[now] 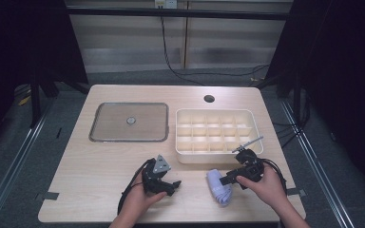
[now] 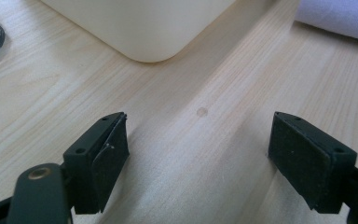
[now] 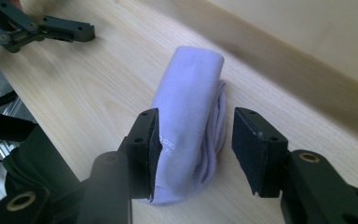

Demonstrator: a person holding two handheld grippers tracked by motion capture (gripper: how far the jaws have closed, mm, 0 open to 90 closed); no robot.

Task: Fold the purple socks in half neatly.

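A folded lavender cloth (image 1: 220,188) lies on the wooden table near the front edge, just in front of the cream compartment box (image 1: 214,156). My right gripper (image 1: 224,181) is over it. In the right gripper view the cloth (image 3: 191,93) lies lengthwise between the two jaws of that gripper (image 3: 196,116), which stands open, its left pad against the fabric. My left gripper (image 1: 175,186) rests low on the table to the cloth's left, open and with nothing in it (image 2: 200,123), pointing at the box's rounded corner (image 2: 154,32).
A flat grey square tray (image 1: 109,128) with a small round knob sits at the table's left. A cable hole (image 1: 209,99) is at the back. The box has several compartments. Bare wood lies between the two grippers.
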